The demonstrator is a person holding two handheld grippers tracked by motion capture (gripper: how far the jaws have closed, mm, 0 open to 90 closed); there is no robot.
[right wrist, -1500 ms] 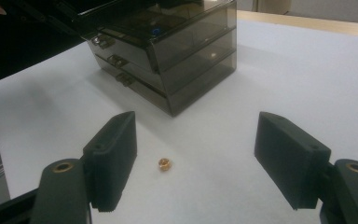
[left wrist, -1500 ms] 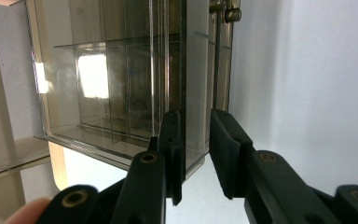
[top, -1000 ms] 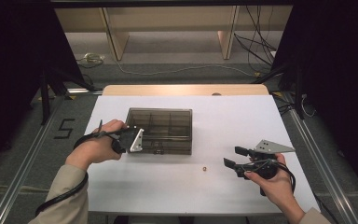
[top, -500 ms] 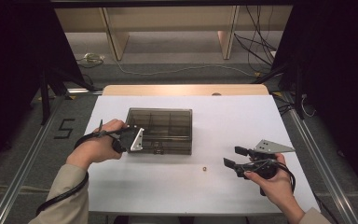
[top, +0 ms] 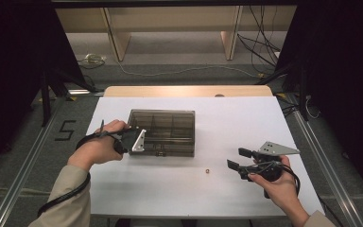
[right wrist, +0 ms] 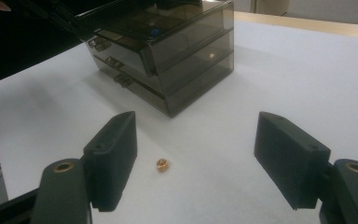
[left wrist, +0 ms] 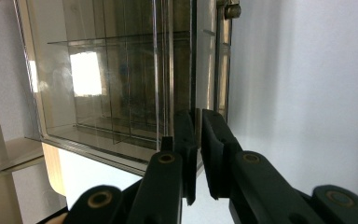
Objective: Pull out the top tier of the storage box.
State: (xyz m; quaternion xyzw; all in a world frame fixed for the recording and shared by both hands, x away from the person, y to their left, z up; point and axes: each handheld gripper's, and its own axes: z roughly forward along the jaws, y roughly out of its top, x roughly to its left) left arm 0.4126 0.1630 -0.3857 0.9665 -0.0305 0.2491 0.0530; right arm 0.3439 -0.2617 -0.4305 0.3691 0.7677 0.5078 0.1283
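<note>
A smoky see-through drawer box [top: 163, 132] lies on the white table [top: 246, 118]. My left gripper [top: 144, 143] is at its front left corner. In the left gripper view the jaws [left wrist: 198, 116] have just been closing and pinch a thin edge of the box [left wrist: 112, 84] between the pads. My right gripper [top: 235, 158] rests near the table's front right, open, with nothing between its fingers. A small gold nut [top: 208, 170] lies on the table between box and right gripper. In the right gripper view the nut [right wrist: 162, 164] sits just ahead of the open jaws [right wrist: 196, 140], with the box [right wrist: 182, 56] beyond.
A wooden strip [top: 184, 91] runs along the table's far edge. Beyond it stand shelf legs [top: 116, 38], with cables [top: 260, 52] on the floor. Dark curtains close in both sides. Metal rails [top: 321, 161] run beside the table.
</note>
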